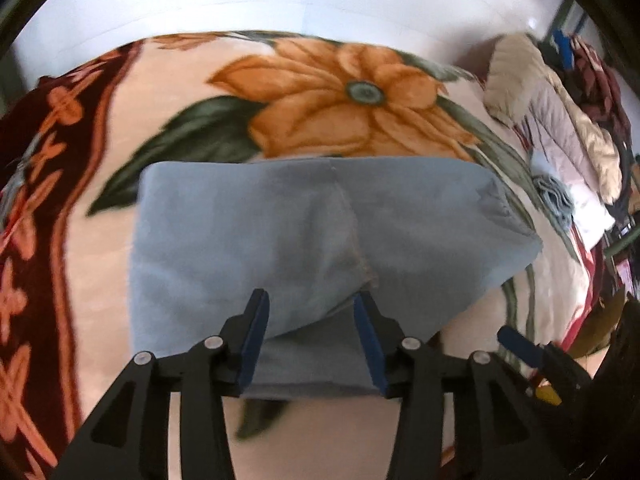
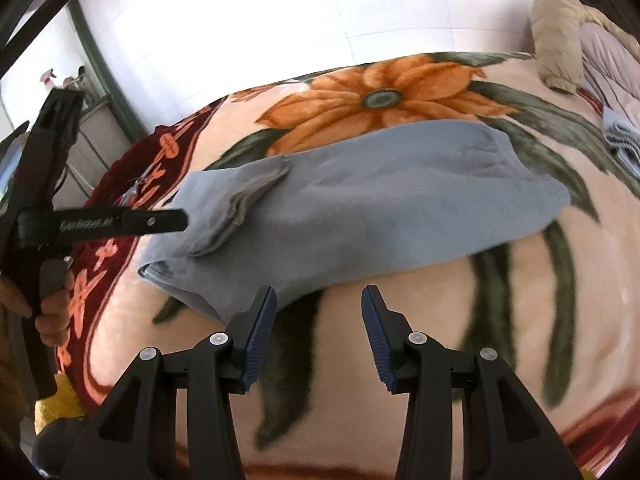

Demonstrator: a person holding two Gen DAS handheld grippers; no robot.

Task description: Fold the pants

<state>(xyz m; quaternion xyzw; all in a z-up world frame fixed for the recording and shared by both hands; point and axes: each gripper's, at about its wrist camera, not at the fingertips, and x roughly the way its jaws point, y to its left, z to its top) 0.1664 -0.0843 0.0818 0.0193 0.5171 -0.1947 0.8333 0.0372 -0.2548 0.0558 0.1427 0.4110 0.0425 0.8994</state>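
The light blue pants (image 1: 304,236) lie folded into a flat bundle on a floral blanket (image 1: 340,92). In the left wrist view my left gripper (image 1: 312,304) is open, its blue pads on either side of the near edge of the pants, just above the cloth. In the right wrist view the pants (image 2: 360,200) lie ahead, with a grey cuff or pocket flap at their left end. My right gripper (image 2: 318,300) is open and empty over the blanket (image 2: 440,300), just short of the pants' near edge. The left gripper's body (image 2: 120,220) shows at the left, held by a hand.
A pile of jackets and clothes (image 1: 560,128) lies at the right end of the bed, also seen in the right wrist view (image 2: 592,40). A small blue knitted item (image 2: 622,142) lies near it. A white wall runs behind the bed.
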